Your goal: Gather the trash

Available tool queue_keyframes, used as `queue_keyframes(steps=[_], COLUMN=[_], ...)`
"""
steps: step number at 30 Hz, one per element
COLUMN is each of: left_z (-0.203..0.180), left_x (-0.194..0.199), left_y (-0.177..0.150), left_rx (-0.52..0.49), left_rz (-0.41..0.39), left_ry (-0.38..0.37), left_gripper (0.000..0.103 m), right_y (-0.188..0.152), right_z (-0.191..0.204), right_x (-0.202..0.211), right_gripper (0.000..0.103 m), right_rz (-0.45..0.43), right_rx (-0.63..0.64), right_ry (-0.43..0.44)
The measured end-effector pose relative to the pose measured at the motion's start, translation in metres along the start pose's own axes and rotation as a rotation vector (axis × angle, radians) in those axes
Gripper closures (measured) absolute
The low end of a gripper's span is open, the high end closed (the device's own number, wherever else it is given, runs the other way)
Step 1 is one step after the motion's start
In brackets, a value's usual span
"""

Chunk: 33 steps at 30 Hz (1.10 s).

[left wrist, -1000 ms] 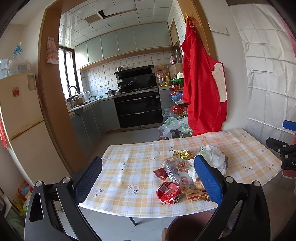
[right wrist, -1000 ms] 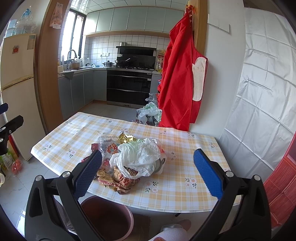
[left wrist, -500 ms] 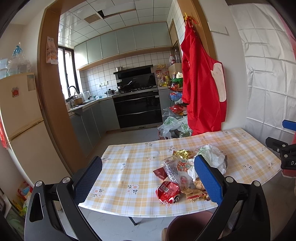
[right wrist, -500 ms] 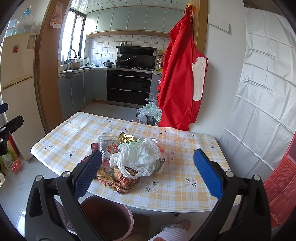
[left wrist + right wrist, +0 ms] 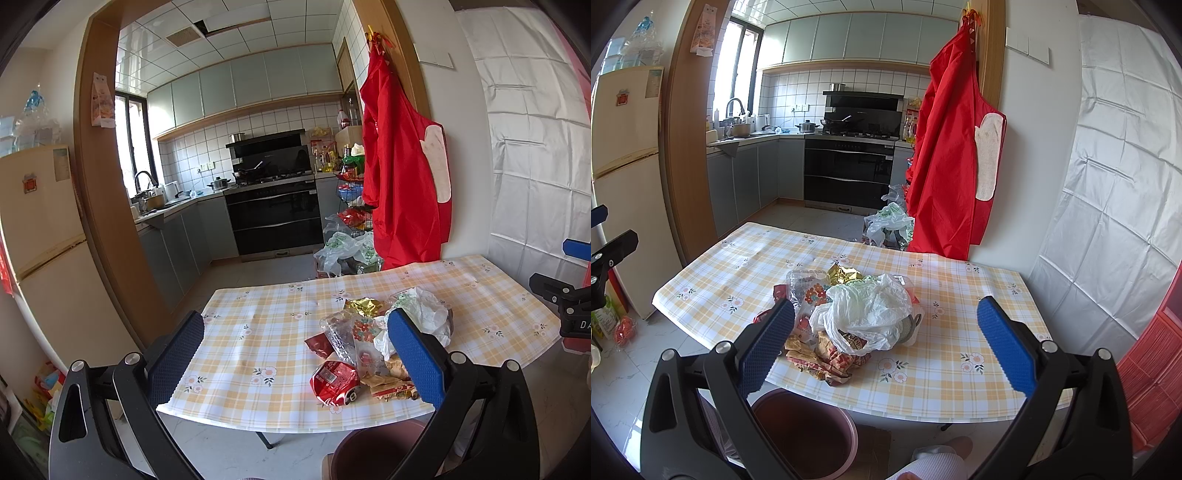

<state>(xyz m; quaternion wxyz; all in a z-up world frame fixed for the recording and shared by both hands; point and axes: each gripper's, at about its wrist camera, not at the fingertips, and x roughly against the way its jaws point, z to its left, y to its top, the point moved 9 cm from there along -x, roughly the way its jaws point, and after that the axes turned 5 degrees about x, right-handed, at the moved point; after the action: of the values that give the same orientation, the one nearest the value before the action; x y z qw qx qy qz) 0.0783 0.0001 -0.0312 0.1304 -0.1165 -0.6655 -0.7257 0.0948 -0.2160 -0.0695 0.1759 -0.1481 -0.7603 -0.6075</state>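
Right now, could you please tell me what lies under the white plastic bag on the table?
Under the white plastic bag lie crumpled brown snack wrappers at its near edge and a round metal strainer-like item at its right. Whatever sits beneath its middle is covered.

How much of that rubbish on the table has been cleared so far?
Nothing looks done yet. The trash pile sits on the checked table: white plastic bag, crushed red can, gold foil and wrappers. The left gripper and right gripper are both open, holding nothing. The bin below the table edge looks empty where visible. All of the collecting is left.
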Motion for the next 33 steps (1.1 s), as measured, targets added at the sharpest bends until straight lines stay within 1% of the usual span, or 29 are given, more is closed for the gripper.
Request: queue_keyframes(steps=[22, 33], left_z=[-0.0003, -0.0045], left_x=[-0.0001, 0.0021], left_y=[0.0007, -0.0004], left_rx=[0.000, 0.000], left_rz=[0.001, -0.006], left_ry=[0.000, -0.012], left_gripper=[0.005, 0.005], right_y=[0.0000, 0.0019], right_z=[0.0003, -0.0007], right_x=[-0.0005, -0.0001], right_gripper=[0.006, 0.006], right_rz=[0.001, 0.001], right_rx=[0.000, 0.000], right_ry=[-0.001, 0.000])
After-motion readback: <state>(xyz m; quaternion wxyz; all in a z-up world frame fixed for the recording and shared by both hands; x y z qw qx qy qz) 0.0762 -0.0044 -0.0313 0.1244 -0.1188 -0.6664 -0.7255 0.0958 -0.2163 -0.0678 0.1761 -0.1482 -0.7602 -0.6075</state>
